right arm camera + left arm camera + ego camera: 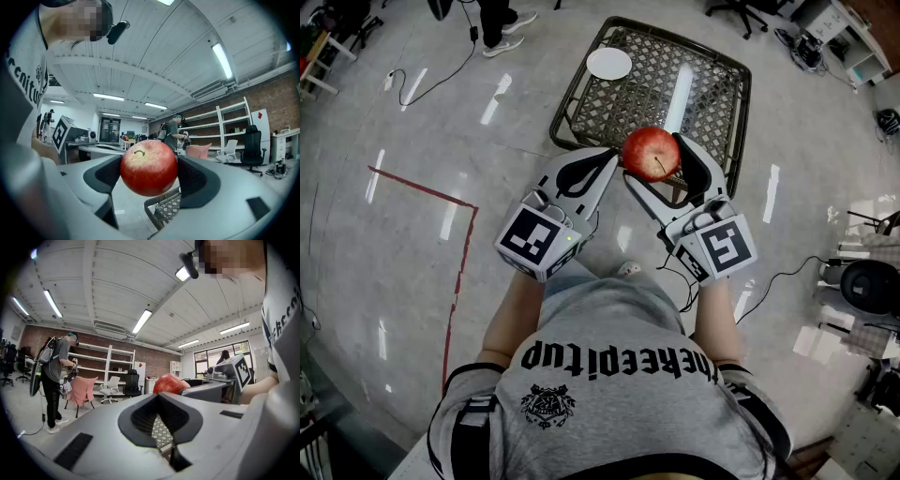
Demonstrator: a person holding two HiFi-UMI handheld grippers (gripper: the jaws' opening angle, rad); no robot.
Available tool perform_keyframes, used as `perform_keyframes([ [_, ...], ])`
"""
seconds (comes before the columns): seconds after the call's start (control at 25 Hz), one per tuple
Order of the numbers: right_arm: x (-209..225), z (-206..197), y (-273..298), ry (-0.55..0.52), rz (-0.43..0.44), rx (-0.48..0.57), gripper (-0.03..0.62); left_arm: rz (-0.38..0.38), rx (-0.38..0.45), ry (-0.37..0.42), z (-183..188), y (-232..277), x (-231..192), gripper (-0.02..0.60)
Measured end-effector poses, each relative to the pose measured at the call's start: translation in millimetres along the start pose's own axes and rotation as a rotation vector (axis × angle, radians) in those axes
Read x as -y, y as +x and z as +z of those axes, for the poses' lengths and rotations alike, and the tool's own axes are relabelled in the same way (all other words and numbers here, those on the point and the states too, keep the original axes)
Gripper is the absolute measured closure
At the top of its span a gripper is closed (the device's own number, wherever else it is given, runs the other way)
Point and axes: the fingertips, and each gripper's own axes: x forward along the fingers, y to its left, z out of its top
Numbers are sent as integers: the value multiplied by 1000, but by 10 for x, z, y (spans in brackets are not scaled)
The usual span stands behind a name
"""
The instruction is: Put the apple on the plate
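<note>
While my right gripper is clamped on the apple, one pad on each flank and the stem near the top, the fruit hangs in the air over the near edge of the basket and touches nothing else. My left gripper lies just beside it, jaws together on nothing. The plate rests bare in the basket's far-left corner, well apart from the apple.

Step in hand, as I judge it: the carry. The pick is done and the placing is not yet begun.

Next move, as I judge it: I take the apple forward and to the left across the mesh until it stands over the plate. I lower it until it rests on the plate's middle, and only then part the jaws. A round fruit may roll off a shallow plate, so the release should be low and gentle. The left gripper should hold clear of that path.
</note>
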Motion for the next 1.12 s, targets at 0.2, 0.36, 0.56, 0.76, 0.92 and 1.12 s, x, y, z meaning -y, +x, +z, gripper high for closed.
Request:
perform_keyframes([
  [0.2, 47, -24, -19, 11, -3, 8, 215, -1, -19, 9, -24, 39, 21, 569],
  [0.36, 28, -37, 19, 21, -12, 13, 215, -9, -28, 15, -40, 14, -21, 569],
  [0.56, 48, -75, 53, 30, -17, 12, 215, -13, -38, 13, -71, 44, -66, 569],
  [0.76, 131, -54, -46, 58, -13, 21, 204, 2, -35, 13, -40, 100, 6, 569],
  [0.92, 215, -62, -195, 54, 8, 18, 203, 32, -32, 13, -43, 165, 148, 569],
  [1.12, 290, -64, -447, 6, 46, -8, 203, 85, -33, 15, -6, 231, 391, 569],
])
